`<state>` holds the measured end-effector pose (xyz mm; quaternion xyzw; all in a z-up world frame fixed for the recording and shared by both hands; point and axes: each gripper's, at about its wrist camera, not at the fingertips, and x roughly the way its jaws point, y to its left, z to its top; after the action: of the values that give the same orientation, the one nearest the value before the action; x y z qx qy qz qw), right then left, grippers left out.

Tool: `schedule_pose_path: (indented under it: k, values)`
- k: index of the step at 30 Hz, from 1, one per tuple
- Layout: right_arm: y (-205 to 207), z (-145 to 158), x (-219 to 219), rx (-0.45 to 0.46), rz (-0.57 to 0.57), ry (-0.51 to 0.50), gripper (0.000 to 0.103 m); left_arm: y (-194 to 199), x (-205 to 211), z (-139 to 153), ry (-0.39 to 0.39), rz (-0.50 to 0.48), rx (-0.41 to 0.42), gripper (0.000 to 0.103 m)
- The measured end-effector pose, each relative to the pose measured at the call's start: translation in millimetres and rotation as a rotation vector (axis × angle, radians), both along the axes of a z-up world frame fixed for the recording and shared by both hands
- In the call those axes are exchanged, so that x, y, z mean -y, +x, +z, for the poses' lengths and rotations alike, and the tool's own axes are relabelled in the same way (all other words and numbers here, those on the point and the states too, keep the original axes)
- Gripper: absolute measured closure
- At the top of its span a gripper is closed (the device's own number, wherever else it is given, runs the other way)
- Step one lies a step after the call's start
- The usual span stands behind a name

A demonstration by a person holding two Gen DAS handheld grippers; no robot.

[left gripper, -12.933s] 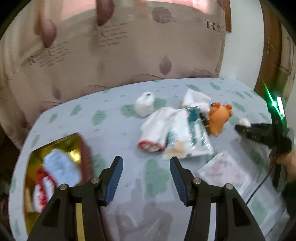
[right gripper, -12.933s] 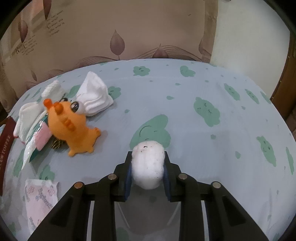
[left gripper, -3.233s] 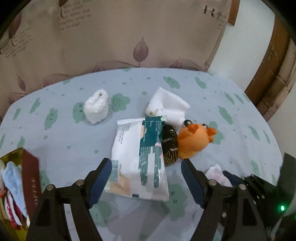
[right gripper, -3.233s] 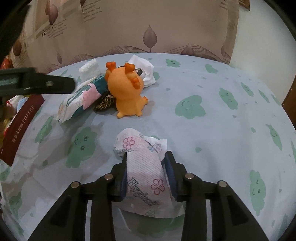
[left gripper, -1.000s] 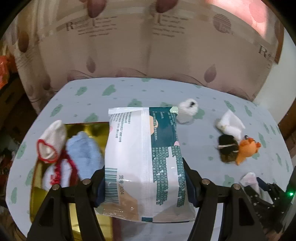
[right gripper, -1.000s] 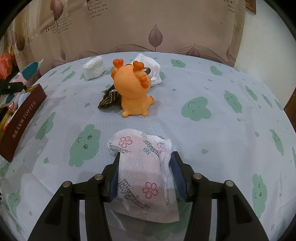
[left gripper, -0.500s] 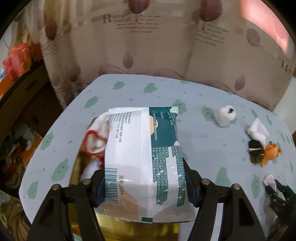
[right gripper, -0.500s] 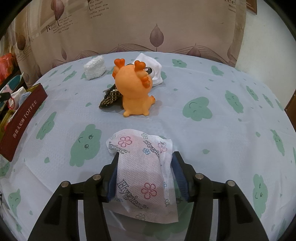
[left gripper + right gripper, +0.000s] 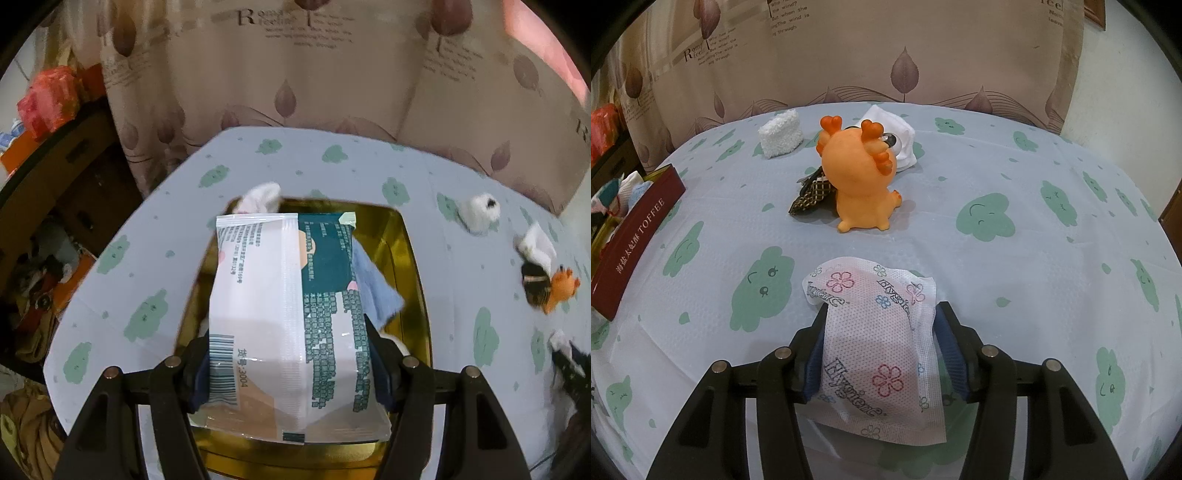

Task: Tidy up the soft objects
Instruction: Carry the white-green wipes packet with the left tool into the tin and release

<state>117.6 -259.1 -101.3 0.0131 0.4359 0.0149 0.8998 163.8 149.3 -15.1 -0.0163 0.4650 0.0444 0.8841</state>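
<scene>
My left gripper [image 9: 290, 369] is shut on a white-and-teal wipes pack [image 9: 288, 295], held above the open gold box [image 9: 413, 266]. Inside the box lie a blue cloth [image 9: 373, 291] and a white sock [image 9: 258, 197]; the pack hides the rest. My right gripper [image 9: 879, 343] is shut on a white flowered packet [image 9: 871, 295] low over the tablecloth. Beyond it stand an orange plush toy [image 9: 860, 177], a dark patterned pouch [image 9: 812, 192], a fluffy white roll [image 9: 781, 133] and a folded white cloth [image 9: 901, 136].
The box's dark red side [image 9: 635, 236] reads TOFFEE and sits at the table's left edge. A leaf-print curtain [image 9: 905, 66] hangs behind the round table. Clutter and cardboard [image 9: 55, 258] fill the floor left of the table.
My left gripper has carried the wipes pack leftward until the gold box lies straight beneath it. The right gripper has stayed put with the flowered packet.
</scene>
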Motion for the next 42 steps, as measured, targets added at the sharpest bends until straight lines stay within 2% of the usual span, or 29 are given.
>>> schedule_pose_path:
  k: [12,19,26,29,34,42]
  values:
    - [0.0,0.1,-0.3,0.000,0.000,0.000,0.051,-3.0,16.1,-28.1,0.032,-0.064,-0.039,0.033]
    - [0.0,0.1,-0.9,-0.001,0.000,-0.002,0.050,-5.1,9.6,-33.9,-0.042,-0.071,-0.073,0.032]
    - [0.0,0.2,-1.4,-0.001,0.000,-0.003,0.049,-5.3,11.8,-36.3,-0.021,-0.114,-0.118,0.029]
    - [0.1,0.0,-1.3,-0.001,0.000,-0.003,0.049,-7.2,12.9,-31.9,-0.006,-0.120,-0.101,0.029]
    - [-0.1,0.1,-1.4,-0.002,0.001,-0.004,0.049,-12.8,10.5,-15.5,-0.023,-0.124,-0.039,0.029]
    - [0.0,0.0,-2.1,-0.002,0.000,-0.006,0.049,-29.4,-4.1,10.9,0.051,-0.083,0.089,0.029]
